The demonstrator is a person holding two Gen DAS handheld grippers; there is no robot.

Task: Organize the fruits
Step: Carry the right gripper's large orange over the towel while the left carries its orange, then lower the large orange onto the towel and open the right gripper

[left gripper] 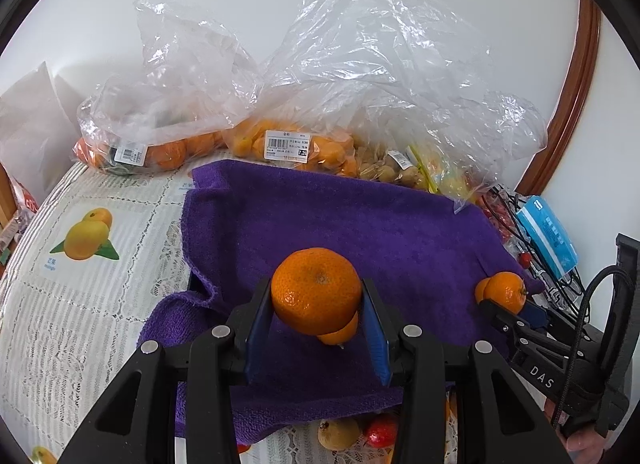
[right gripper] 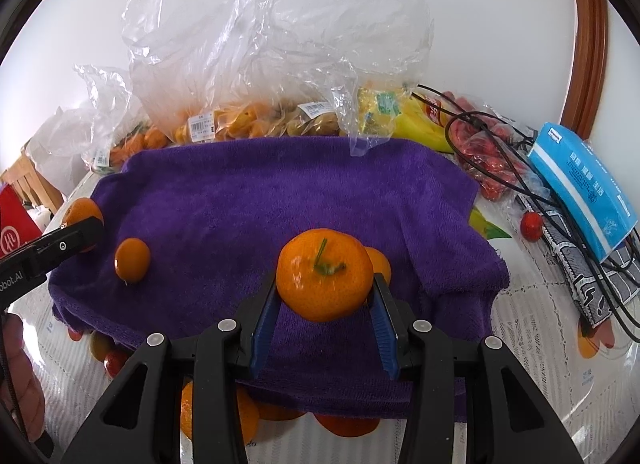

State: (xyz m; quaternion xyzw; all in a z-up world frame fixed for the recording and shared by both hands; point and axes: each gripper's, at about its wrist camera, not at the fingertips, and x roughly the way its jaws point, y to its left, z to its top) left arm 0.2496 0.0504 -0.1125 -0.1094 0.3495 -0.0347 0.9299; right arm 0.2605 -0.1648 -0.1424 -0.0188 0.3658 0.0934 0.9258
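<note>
Two mandarins are held above a purple towel (left gripper: 320, 216), one in each tong.

In the left wrist view, the left gripper (left gripper: 318, 304) is closed on a mandarin (left gripper: 316, 290), which is pressed between the blue pads (left gripper: 258, 328); a smaller orange fruit (left gripper: 340, 332) is seen just under it, at 5 o'clock. In the right wrist view, the right gripper (right gripper: 325, 292) is clamped on a second mandarin (right gripper: 325, 274), whose green stem is turned to the camera. Another small fruit (right gripper: 133, 260) lies on the towel at 9 o'clock from it. Clear plastic bags (right gripper: 248, 64) with more fruit are placed behind the towel, at 12 o'clock, and a blue tissue pack (right gripper: 580, 192) is seen at 2 o'clock.
</note>
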